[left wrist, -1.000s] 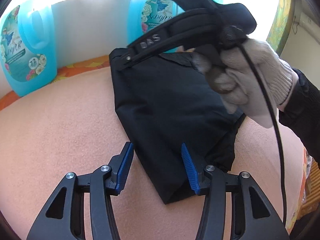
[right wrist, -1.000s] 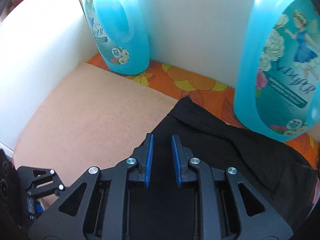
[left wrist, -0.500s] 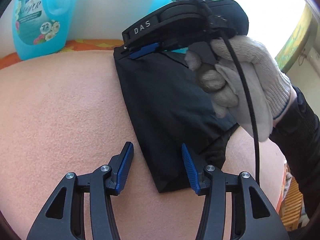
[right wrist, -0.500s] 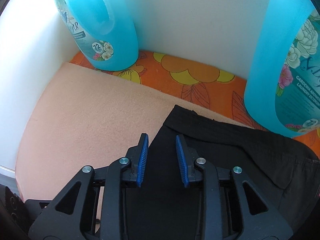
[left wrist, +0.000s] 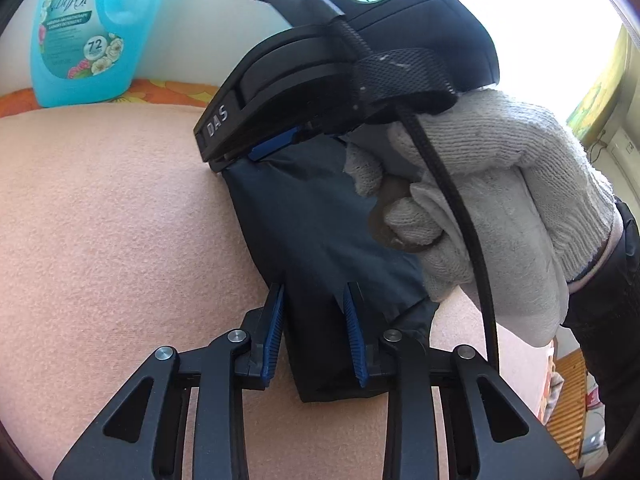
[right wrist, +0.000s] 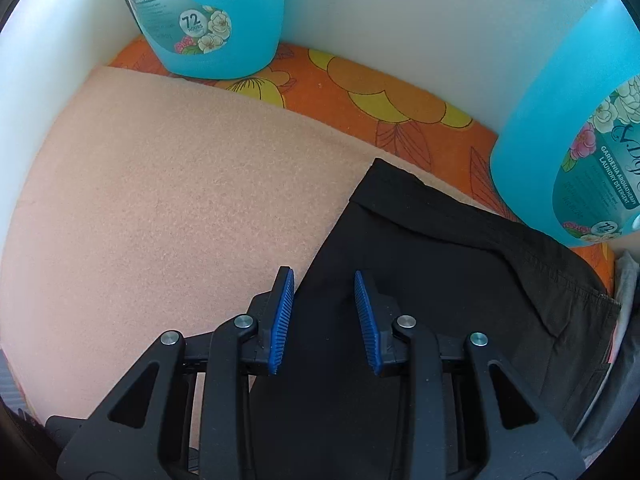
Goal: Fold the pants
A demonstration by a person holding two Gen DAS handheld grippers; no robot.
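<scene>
Pants (left wrist: 316, 240) of smooth black cloth lie folded into a narrow slab on the nubbly peach blanket (left wrist: 112, 216) covering the counter. Left tongs (left wrist: 314, 332) stand parted, ribbed blue pads straddling the near end of the cloth. Right tongs (right wrist: 324, 316), also parted, hover over the waistband end, held in a knitted white glove (left wrist: 500, 208). Translucent blue detergent bottles (right wrist: 212, 16) stand on orange floral fabric (right wrist: 384, 96) behind.

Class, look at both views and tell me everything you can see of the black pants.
The black pants are dark, thin woven cloth, folded into a long, narrow bundle lying flat on the peach fleece blanket. A waistband edge and a stitched seam show in the right wrist view. The left gripper straddles the near end, fingers open. The right gripper hangs open above the cloth.
</scene>
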